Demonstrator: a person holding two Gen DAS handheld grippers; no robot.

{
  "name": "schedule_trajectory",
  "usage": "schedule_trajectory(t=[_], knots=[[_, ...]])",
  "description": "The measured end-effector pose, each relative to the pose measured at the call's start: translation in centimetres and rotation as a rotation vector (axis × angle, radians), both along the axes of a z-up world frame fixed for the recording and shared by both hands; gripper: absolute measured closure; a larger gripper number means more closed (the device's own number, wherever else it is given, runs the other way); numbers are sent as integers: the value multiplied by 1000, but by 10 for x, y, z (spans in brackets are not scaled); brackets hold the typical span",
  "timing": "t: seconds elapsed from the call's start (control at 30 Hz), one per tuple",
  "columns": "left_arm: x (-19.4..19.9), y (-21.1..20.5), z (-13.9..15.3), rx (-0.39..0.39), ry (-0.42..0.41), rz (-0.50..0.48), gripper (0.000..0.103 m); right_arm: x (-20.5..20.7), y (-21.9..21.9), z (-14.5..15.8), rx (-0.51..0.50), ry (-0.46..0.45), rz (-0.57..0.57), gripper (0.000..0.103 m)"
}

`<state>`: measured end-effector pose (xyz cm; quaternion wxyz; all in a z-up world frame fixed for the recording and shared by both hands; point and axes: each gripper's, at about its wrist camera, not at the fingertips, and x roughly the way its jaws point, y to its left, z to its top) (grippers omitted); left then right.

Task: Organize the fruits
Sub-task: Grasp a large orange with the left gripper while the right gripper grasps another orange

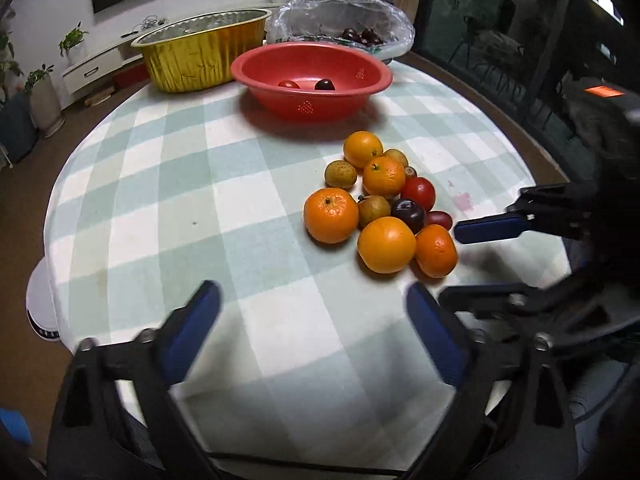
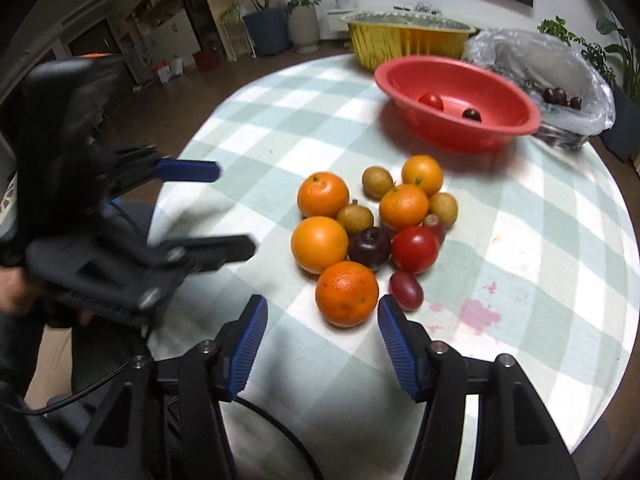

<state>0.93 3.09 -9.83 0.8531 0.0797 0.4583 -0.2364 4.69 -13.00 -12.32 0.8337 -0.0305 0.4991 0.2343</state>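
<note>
A pile of fruit lies on the checked tablecloth (image 1: 240, 208): several oranges (image 1: 386, 245), small brownish fruits (image 1: 340, 174), a red tomato (image 2: 415, 249), a dark plum (image 2: 370, 248) and a small red oblong fruit (image 2: 406, 290). Behind it, a red bowl (image 1: 276, 76) holds one tomato (image 1: 288, 84) and one dark plum (image 1: 324, 85). My left gripper (image 1: 312, 292) is open over bare cloth, left of and nearer than the pile. My right gripper (image 2: 323, 305) is open, and the nearest orange (image 2: 347, 294) sits just ahead between its tips, untouched. Its fingers (image 1: 488, 228) show beside the pile in the left wrist view.
A gold foil pan (image 1: 204, 56) stands behind the bowl on the left. A container lined with a clear plastic bag (image 1: 340, 16) holds dark fruits (image 1: 360, 36). Pink stains (image 2: 478, 314) mark the cloth. The round table's edge curves close on both sides. Potted plants stand beyond.
</note>
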Motion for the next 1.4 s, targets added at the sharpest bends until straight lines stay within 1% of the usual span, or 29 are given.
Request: schedule_trajectory(t=[0.1, 0.17, 0.27, 0.3, 0.37, 0.43, 0.53, 0.63, 0.7, 0.87, 0.93, 0.97, 1.0, 1.07, 1.17, 1.23, 1.27, 1.3, 1.33, 1.4], knots=[[3, 4, 2, -12, -6, 20, 0, 1, 3, -6, -10, 20, -10, 46], [4, 5, 3, -14, -9, 29, 0, 0, 5, -8, -23, 18, -8, 47], [6, 2, 5, 6, -47, 19, 0, 1, 3, -12, -26, 30, -17, 48], [5, 0, 5, 24, -57, 13, 0, 3, 3, -15, -24, 41, -21, 50], [7, -3, 3, 38, -50, 5, 0, 4, 2, -19, -31, 51, -24, 51], [7, -5, 1, 41, -39, 0, 0, 4, 4, -19, -39, 39, -16, 53], [11, -11, -4, 41, -13, -8, 0, 4, 3, -19, -39, 33, -16, 63], [13, -22, -10, 56, 16, -30, 0, 4, -2, -18, -15, 45, -25, 64], [13, -30, -12, 62, 18, -47, 0, 1, -6, -17, -3, 49, -32, 64], [15, -48, -17, 37, 25, -63, 1, -13, -30, -7, 58, 50, -74, 65], [16, -55, -20, 32, 39, -68, 10, -18, -43, -5, 81, 52, -101, 65], [17, -58, -21, 33, 46, -72, 17, -21, -50, -3, 91, 49, -117, 65], [16, -61, -22, 36, 50, -75, 21, -23, -54, -2, 95, 46, -124, 65], [15, -66, -24, 37, 52, -85, 25, -27, -63, 0, 102, 44, -145, 65], [15, -73, -27, 35, 59, -96, 36, -29, -72, 0, 116, 47, -167, 65], [16, -74, -28, 33, 57, -89, 36, -30, -74, 0, 120, 46, -175, 65], [17, -75, -29, 31, 57, -86, 39, -31, -75, 0, 122, 45, -177, 65], [18, -75, -29, 27, 57, -84, 47, -31, -76, 0, 124, 43, -176, 65], [18, -75, -30, 25, 58, -84, 50, -32, -75, 0, 126, 41, -173, 65], [20, -75, -31, 23, 53, -84, 59, -33, -76, 1, 129, 38, -171, 65]])
